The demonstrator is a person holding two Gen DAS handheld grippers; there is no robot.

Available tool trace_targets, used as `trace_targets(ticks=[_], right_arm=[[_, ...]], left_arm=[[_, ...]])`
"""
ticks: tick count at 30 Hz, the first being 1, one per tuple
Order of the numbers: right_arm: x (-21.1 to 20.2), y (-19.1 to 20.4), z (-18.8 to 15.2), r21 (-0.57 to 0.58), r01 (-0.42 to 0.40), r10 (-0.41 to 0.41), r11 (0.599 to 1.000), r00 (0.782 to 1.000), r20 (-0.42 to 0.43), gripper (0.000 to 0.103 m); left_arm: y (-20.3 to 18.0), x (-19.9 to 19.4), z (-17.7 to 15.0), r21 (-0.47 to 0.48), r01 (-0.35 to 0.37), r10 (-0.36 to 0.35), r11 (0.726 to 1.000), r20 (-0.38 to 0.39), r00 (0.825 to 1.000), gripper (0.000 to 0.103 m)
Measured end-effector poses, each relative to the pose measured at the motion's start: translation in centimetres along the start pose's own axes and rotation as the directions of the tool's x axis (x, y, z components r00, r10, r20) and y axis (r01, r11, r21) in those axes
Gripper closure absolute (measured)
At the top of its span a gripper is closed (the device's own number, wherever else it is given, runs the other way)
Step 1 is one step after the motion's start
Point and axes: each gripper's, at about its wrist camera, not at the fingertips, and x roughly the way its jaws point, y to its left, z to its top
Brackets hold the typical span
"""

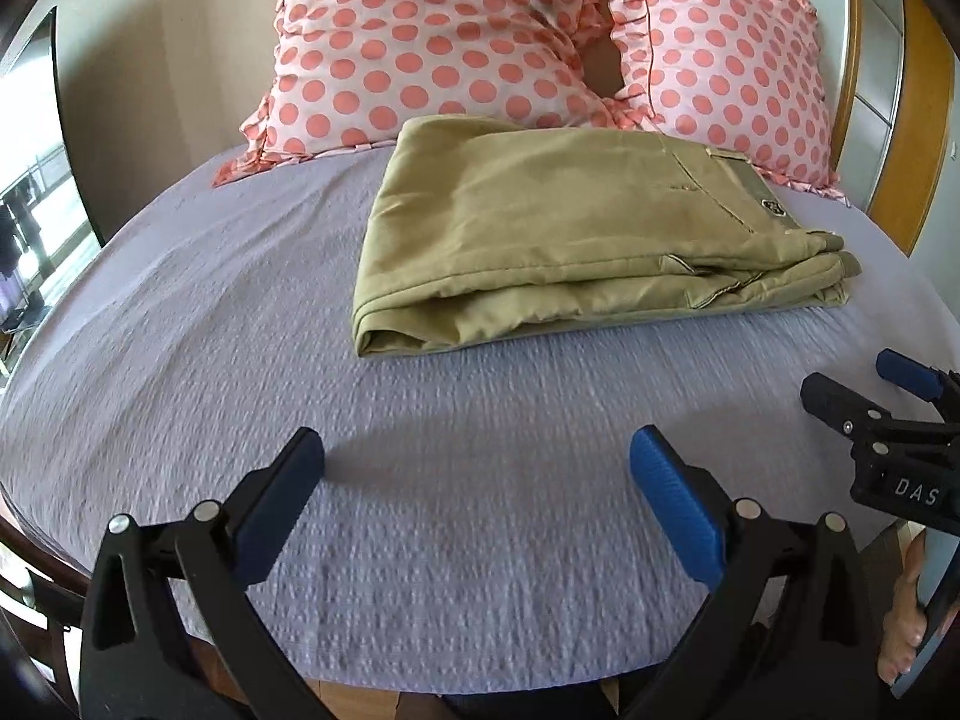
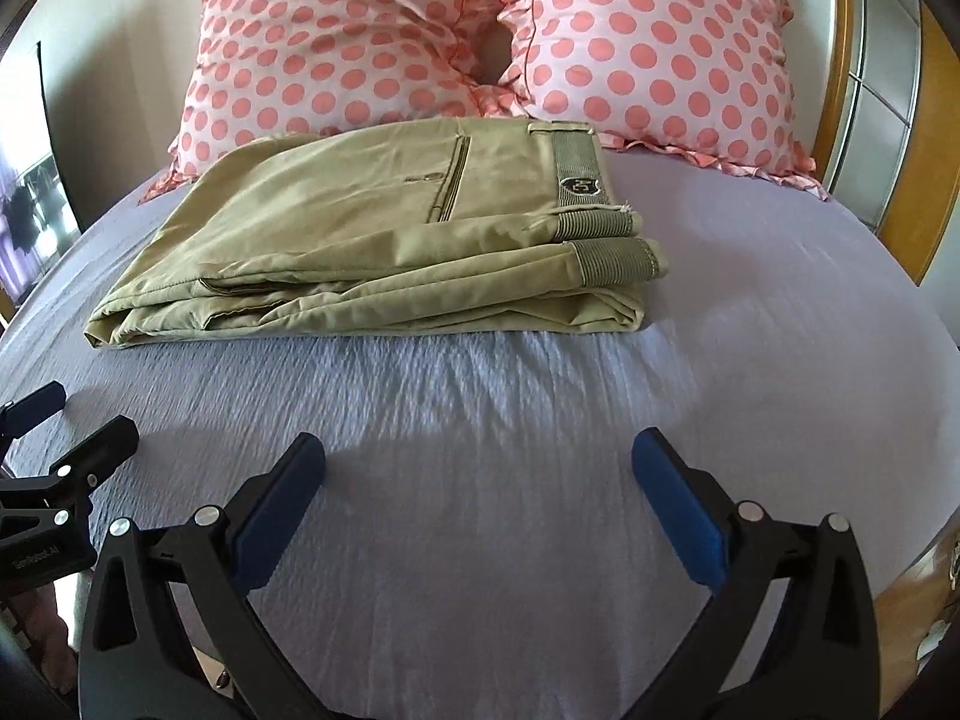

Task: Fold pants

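**Pants folded on the bed, both tongs released**

So from where I'm driving this, the khaki pants (image 1: 576,228) are sitting in a folded stack on the lilac bedsheet (image 1: 420,480), well ahead of both tongs. In the left wrist view they're ahead and a bit off to the right of the fingers; in the right wrist view the pants (image 2: 372,240) are ahead and off to the left. The ribbed waistband with a small badge (image 2: 575,185) ends up on the right end of the stack, and a pocket slit shows on the top layer. I can see several layers along the near edge.

My left gripper (image 1: 477,468) is spread wide, nothing between the fingers, just bare sheet. Same deal with the right gripper (image 2: 479,471), spread wide and gripping nothing. Neither touches the pants. Each gripper also pokes into the other's view at the edge, low over the sheet.

Beyond the pants, two pink polka dot pillows (image 2: 480,42) lean side by side, with the far edge of the stack right up against them. A wooden headboard frame (image 2: 936,120) runs along the right side.
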Motion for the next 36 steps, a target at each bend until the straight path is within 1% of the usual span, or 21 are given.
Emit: trace_targets(ticks=[11, 36], right_arm=[[0.18, 0.04, 0.11, 0.0, 0.0, 0.0, 1.0, 1.0, -0.002, 0.001], [0.17, 0.02, 0.1, -0.001, -0.001, 0.001, 1.0, 1.0, 0.0, 0.001]], left_arm=[[-0.04, -0.11, -0.15, 0.004, 0.0, 0.0, 1.0, 0.013, 1.0, 0.002], [-0.15, -0.09, -0.19, 0.003, -0.002, 0.002, 1.0, 0.012, 1.0, 0.002]])
